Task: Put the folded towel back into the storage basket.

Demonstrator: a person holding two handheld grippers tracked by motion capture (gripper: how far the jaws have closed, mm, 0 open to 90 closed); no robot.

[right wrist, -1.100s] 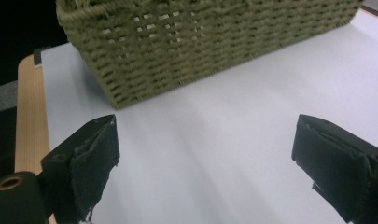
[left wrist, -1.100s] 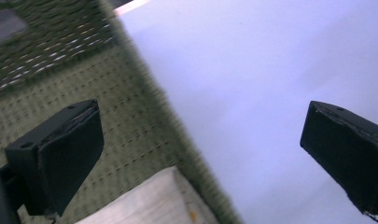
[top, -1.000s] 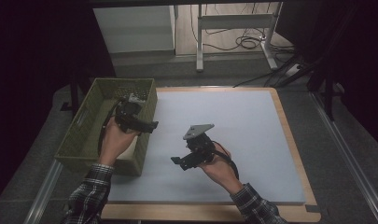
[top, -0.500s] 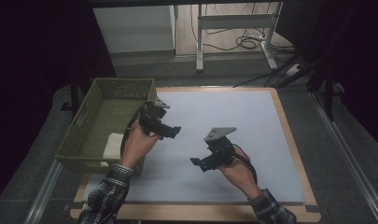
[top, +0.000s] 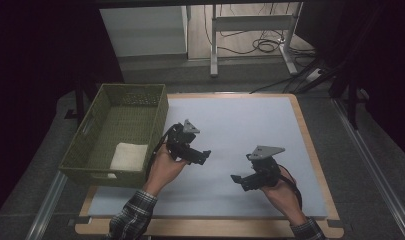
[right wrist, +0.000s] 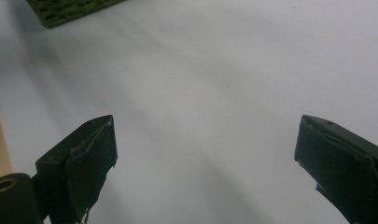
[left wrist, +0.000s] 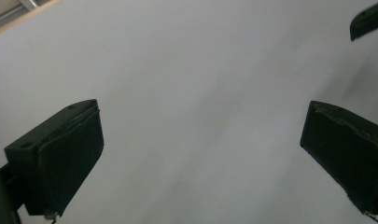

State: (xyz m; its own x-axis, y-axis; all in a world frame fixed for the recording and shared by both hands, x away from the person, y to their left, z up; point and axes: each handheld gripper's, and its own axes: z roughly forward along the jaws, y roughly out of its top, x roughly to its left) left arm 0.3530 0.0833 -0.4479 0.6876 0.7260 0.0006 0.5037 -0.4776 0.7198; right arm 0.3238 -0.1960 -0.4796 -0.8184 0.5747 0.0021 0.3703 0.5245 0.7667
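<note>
Both hands are over the pale blue-grey table mat [top: 250, 125] now, and neither tool carries anything. The left gripper [top: 202, 156] sits just beside the olive-green woven basket [top: 90, 150], its jaws spread wide; in the left gripper view there is nothing but bare mat between its pads [left wrist: 70, 158]. The right gripper [top: 238, 180] hangs near the front of the mat, well apart from the basket, jaws likewise wide apart, with only mat between them in the right gripper view [right wrist: 200, 163].

And the piece they are working with? A folded white cloth [top: 128, 156] lies flat in the near corner of the basket, against the wall on the mat side, touched by nobody.

So by my reckoning the putting-away is done: cloth in the basket, mat bare, both tools let go. What is left looks small from here, perhaps just bringing the hands to rest, unless the cloth is meant to come out again, which I can't judge from where things lie.
</note>
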